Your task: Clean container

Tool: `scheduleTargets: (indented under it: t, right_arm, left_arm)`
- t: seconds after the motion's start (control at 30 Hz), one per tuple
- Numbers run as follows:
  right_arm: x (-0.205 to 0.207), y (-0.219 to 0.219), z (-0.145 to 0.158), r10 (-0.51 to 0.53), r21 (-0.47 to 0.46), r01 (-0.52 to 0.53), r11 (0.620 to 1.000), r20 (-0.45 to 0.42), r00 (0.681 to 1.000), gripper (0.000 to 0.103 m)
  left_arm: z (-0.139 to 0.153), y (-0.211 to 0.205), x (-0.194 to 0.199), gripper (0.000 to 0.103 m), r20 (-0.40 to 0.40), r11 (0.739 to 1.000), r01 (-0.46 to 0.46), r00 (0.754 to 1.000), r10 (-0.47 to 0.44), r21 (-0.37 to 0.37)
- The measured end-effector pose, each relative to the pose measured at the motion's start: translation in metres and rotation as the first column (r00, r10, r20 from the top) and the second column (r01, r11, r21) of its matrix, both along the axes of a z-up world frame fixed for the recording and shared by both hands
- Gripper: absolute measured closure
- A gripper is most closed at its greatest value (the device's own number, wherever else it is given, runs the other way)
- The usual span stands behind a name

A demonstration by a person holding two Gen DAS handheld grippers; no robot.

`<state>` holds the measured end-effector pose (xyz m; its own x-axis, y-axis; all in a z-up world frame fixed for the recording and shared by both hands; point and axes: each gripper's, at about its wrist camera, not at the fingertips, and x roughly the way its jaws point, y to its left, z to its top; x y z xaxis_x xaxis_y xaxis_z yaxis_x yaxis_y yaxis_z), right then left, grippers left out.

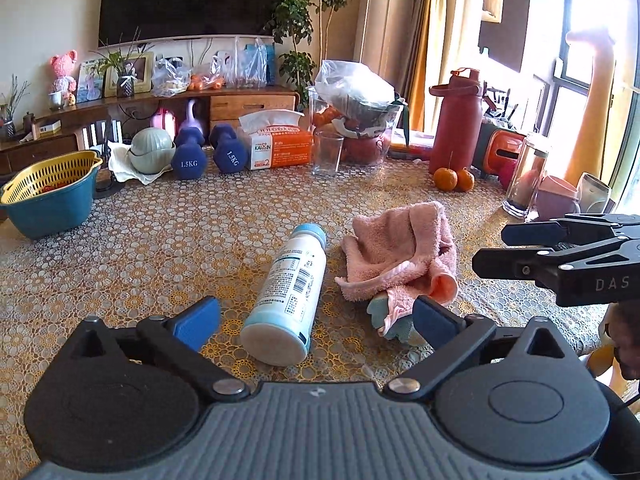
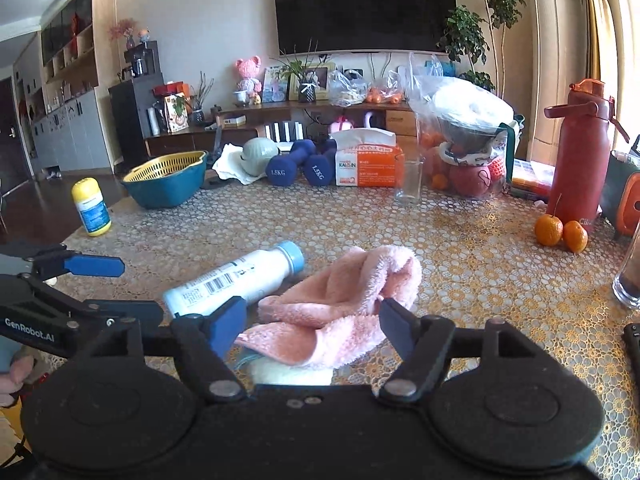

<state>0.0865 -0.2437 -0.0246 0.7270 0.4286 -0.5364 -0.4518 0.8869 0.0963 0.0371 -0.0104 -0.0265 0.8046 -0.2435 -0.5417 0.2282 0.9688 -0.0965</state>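
A white bottle (image 1: pixel 288 292) with a pale blue cap lies on its side on the patterned tablecloth, its base toward me. My left gripper (image 1: pixel 318 320) is open, its fingers wide on either side of the bottle's base and not touching it. A crumpled pink towel (image 1: pixel 400 252) lies right of the bottle, over a teal item (image 1: pixel 380 312). In the right wrist view my right gripper (image 2: pixel 312 328) is open with the towel (image 2: pixel 344 300) between its fingers; the bottle (image 2: pixel 232 284) is to its left. The left gripper (image 2: pixel 116 288) shows at the left edge, and the right gripper (image 1: pixel 490 247) at the right of the left wrist view.
At the back stand a blue basin with a yellow colander (image 1: pixel 52 192), two dumbbells (image 1: pixel 208 156), a tissue box (image 1: pixel 280 144), an empty glass (image 1: pixel 328 154), a red flask (image 1: pixel 456 124) and two oranges (image 1: pixel 454 179). A yellow-capped bottle (image 2: pixel 91 208) stands far left.
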Motion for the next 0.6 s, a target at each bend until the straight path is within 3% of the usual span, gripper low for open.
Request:
scheduleTargets:
  t: [0.17,0.33,0.6]
  right_arm:
    - [-0.023,-0.001,0.008,0.014,0.047,-0.015,0.999,0.032,0.999,0.027]
    - [-0.042,0.003,0.012,0.032,0.042,-0.035,0.999,0.066,0.997,0.026]
    - [-0.056,0.005,0.012,0.025,0.029,-0.028,0.999,0.085,0.996,0.026]
  left_arm:
    - [0.006,-0.002,-0.013,0.0,0.016,1.0,-0.008,1.0,0.008,-0.013]
    - [0.011,-0.007,-0.025,0.0,0.053,1.0,-0.017,0.998,0.016,0.018]
    - [0.012,-0.007,-0.031,0.0,0.048,1.0,-0.011,0.999,0.01,0.017]
